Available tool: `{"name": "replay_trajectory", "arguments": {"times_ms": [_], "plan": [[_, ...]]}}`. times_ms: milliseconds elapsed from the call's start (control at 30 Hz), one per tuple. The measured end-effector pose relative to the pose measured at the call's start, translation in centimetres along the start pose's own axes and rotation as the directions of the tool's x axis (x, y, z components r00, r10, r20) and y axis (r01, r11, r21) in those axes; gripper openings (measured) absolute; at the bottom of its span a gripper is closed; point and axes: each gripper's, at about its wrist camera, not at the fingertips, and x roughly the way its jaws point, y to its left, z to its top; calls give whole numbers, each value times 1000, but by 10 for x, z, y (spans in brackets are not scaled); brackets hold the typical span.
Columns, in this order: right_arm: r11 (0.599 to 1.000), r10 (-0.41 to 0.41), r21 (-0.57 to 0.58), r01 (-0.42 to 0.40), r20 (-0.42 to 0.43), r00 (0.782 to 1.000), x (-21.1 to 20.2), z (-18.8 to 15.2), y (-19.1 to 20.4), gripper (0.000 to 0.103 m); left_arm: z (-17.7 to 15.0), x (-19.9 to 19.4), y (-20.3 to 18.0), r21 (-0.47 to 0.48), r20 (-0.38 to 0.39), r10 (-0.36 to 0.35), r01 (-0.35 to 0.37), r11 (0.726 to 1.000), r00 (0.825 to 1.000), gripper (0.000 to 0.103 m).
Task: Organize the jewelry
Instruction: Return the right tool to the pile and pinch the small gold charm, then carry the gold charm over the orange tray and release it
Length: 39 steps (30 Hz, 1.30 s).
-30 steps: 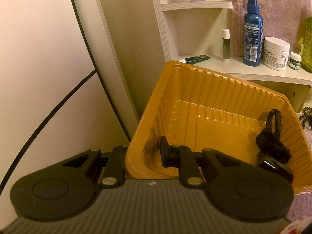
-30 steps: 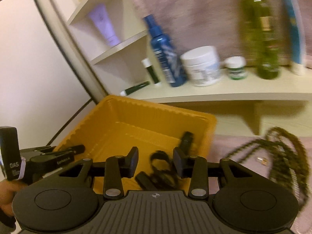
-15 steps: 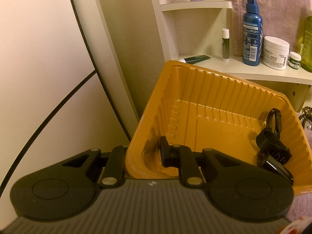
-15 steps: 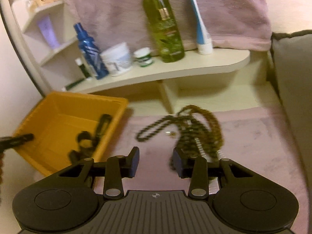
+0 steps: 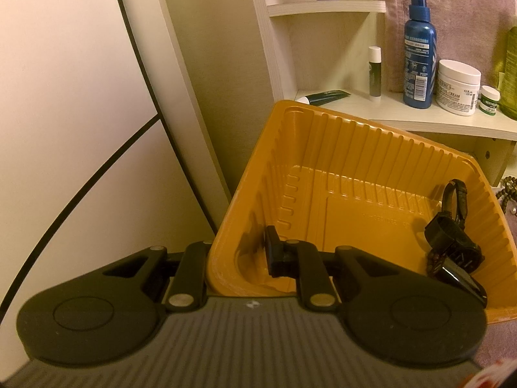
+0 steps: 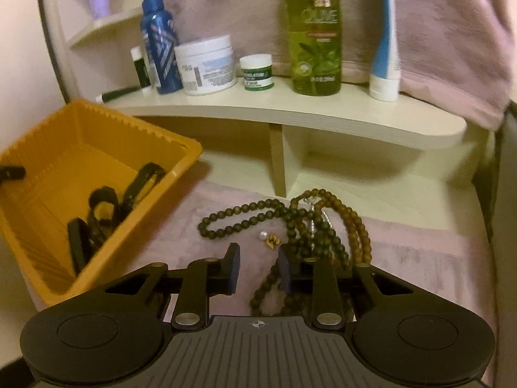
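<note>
An orange plastic tray (image 5: 326,148) stands tilted at the left; its rim also shows in the right wrist view (image 6: 106,119). My left gripper (image 5: 236,255) is shut on the tray's near-left wall, one finger inside and one outside. Black watches and bands (image 5: 452,242) lie in the tray's right corner, also seen from the right (image 6: 106,207). My right gripper (image 6: 258,270) is open and empty, low over the pink cloth, just in front of a pile of dark bead necklaces (image 6: 310,226). A small pearl and gold earring (image 6: 269,238) lies between the strands.
A cream shelf (image 6: 290,113) behind holds a blue spray bottle (image 6: 160,35), white cream jar (image 6: 206,64), small green jar (image 6: 257,72), olive oil bottle (image 6: 316,32) and a blue tube (image 6: 386,45). A pink towel hangs behind. A cream wall panel (image 5: 80,97) stands at the left.
My right gripper has swung right, away from the tray, and come down toward the bead necklaces. The left gripper and the tray have stayed put.
</note>
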Motion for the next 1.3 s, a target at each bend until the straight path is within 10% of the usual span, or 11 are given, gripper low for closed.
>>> {"name": "replay_trajectory", "arguments": {"times_ms": [1300], "plan": [[996, -32, -79, 34, 35, 999, 9, 14, 22, 16, 0, 0, 0, -3, -2, -1, 1, 1000, 1000, 16]]}}
